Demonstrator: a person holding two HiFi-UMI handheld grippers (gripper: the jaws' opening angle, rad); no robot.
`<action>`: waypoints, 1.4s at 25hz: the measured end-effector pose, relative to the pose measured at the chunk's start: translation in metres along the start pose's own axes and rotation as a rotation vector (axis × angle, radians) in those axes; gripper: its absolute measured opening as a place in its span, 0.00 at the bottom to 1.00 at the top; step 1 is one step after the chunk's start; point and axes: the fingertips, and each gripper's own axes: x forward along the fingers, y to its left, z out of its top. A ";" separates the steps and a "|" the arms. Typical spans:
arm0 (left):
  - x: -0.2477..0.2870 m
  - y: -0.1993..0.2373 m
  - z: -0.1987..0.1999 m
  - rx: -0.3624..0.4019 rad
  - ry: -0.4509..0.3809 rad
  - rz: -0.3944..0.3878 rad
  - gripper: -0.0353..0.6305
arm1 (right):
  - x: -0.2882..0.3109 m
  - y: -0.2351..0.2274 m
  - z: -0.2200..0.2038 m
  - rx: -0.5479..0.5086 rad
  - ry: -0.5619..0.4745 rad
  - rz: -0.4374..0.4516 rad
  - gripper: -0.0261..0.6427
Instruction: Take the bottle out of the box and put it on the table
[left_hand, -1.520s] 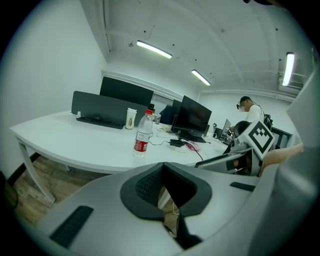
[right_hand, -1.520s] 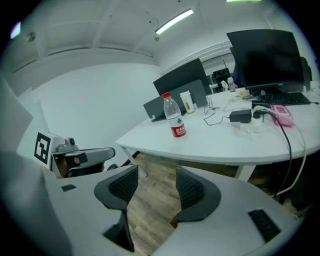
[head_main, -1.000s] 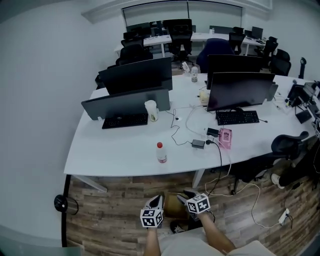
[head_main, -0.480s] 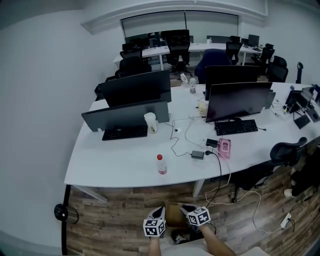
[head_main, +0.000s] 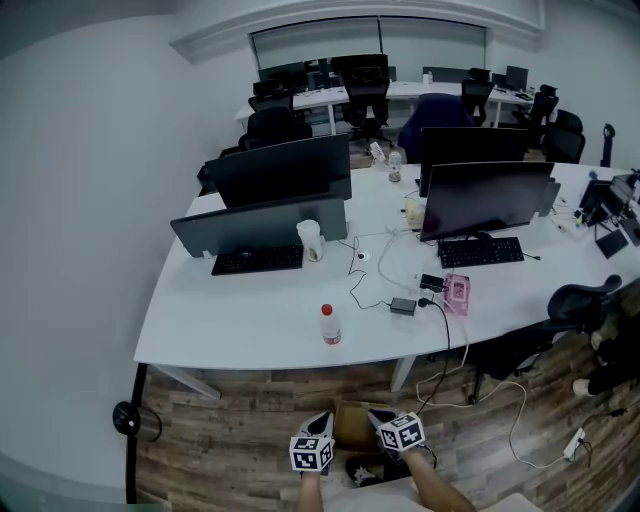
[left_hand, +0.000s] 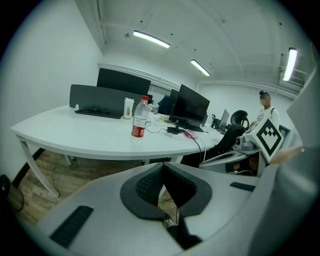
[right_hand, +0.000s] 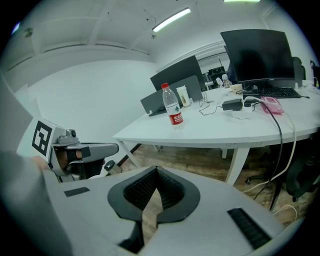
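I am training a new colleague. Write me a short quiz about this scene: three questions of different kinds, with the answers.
1. True or false: the bottle lies inside the cardboard box.
2. Which colour is the bottle's cap? A blue, B red, C green.
3. Fill the gap: the jaws of the left gripper are ____, with nothing between them.

Key
1. False: it stands upright on the table; the box is on the floor.
2. B.
3. Shut.

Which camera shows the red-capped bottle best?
The left gripper view: the bottle looks biggest, red cap and label clear. The right gripper view shows it slightly smaller; the head view shows it tiny, from above.
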 end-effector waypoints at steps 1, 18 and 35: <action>0.000 -0.001 -0.001 -0.001 0.001 0.000 0.08 | -0.001 0.000 -0.001 -0.003 0.003 0.001 0.10; 0.006 0.000 -0.006 -0.015 0.011 0.005 0.08 | 0.005 0.004 -0.008 -0.004 0.032 0.012 0.10; 0.003 0.003 -0.009 -0.015 0.025 0.005 0.08 | 0.012 0.005 -0.010 -0.046 0.058 -0.005 0.10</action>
